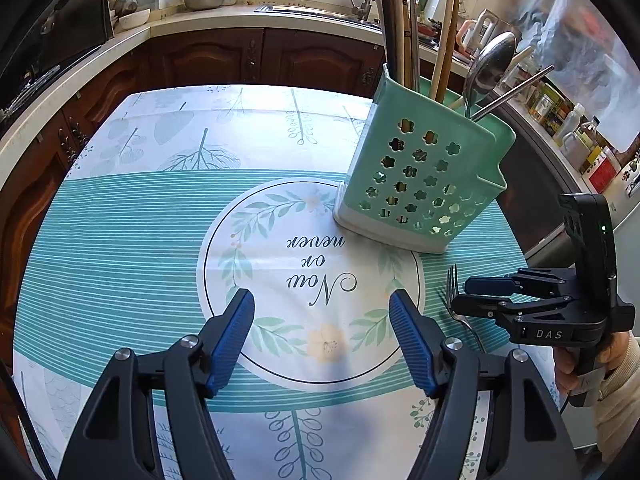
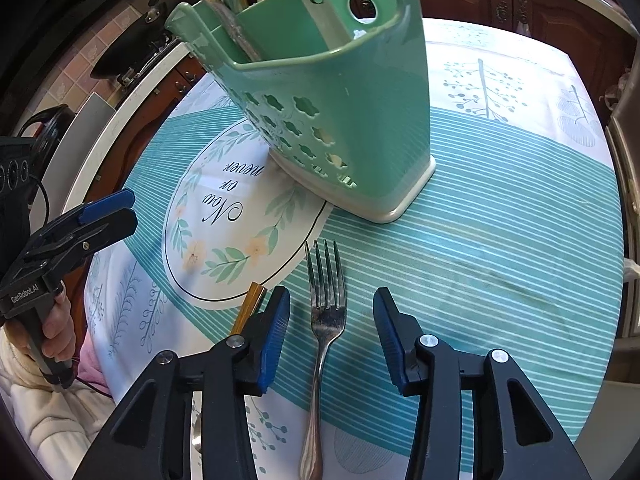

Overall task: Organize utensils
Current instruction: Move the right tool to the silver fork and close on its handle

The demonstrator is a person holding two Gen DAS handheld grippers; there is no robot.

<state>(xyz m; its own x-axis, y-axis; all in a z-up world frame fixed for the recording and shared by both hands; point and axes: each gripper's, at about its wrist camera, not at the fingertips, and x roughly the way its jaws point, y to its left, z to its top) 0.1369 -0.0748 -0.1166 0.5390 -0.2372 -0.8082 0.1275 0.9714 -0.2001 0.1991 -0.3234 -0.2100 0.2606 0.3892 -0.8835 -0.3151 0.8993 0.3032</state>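
The metal fork [image 2: 326, 320] lies flat on the teal-striped tablecloth [image 2: 500, 240], tines toward the green perforated utensil holder [image 2: 360, 120], which stands upright with a ladle [image 1: 490, 66] and chopsticks [image 1: 444, 44] inside; the right gripper [image 2: 332, 340] straddles the fork, fingers parted and clear of it; the left gripper [image 1: 322, 340] hangs over the cloth's printed circle, fingers spread, empty.

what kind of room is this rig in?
Most likely a home kitchen: a sink with faucet set into a light countertop, dark wood cabinets beneath, and bottles and jars along the side counter.
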